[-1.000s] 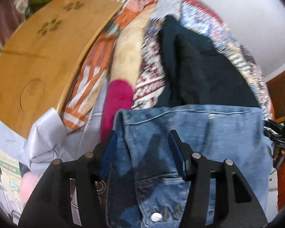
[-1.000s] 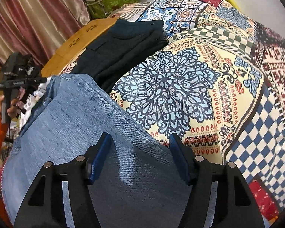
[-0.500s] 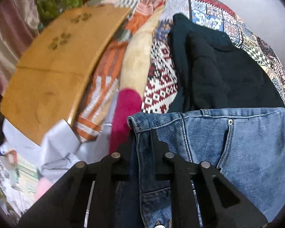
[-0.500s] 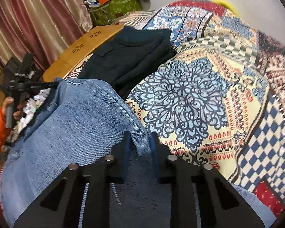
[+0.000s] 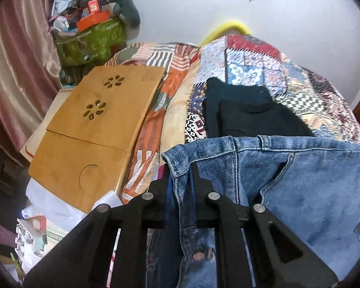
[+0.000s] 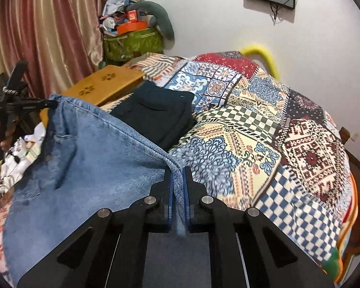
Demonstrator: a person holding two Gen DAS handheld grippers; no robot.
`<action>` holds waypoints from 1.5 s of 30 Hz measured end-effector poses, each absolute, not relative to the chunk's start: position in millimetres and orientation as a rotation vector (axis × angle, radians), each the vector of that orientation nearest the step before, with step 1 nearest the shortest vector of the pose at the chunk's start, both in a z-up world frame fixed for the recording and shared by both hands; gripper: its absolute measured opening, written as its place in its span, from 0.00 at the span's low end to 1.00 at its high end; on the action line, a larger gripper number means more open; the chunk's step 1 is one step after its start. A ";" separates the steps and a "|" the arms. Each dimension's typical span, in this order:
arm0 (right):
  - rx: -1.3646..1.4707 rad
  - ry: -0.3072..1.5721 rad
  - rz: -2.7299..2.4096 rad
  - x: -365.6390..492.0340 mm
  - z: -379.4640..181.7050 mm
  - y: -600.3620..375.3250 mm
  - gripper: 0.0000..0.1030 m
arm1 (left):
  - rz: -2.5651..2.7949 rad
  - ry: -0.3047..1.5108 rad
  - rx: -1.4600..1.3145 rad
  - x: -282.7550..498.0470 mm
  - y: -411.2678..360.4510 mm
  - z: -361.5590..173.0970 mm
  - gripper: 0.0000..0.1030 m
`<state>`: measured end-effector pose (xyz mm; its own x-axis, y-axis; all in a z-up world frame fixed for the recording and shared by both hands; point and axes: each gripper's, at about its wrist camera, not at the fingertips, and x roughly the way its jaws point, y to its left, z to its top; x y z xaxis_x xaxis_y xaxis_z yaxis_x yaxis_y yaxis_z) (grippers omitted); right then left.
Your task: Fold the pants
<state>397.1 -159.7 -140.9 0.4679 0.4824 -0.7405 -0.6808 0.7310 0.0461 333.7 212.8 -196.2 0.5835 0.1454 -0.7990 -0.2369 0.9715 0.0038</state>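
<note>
Left wrist view: your left gripper [image 5: 180, 170] has just clamped the jeans' [image 5: 300, 180] waistband corner; your right gripper [image 6: 178, 170] has likewise pinched the opposite edge, denim raised above the bedspread [image 6: 276, 132].

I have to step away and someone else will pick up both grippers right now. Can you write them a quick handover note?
Left gripper: shut on the jeans at one waistband corner.
Right gripper: shut on the jeans at the opposite waistband edge. Its jaws have just closed.
The jeans hang stretched between both grippers, above the patterned bedspread. A dark folded garment already lies on the bed, beside a wooden lap desk.
Done: both corners gripped, jeans picked up.
Left: lay them out and make every fold; none is visible yet.
</note>
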 end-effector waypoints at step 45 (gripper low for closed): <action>0.008 0.986 0.651 169.4 -155.2 -236.2 0.42 | 0.303 0.996 -0.165 98.3 217.4 -212.9 0.71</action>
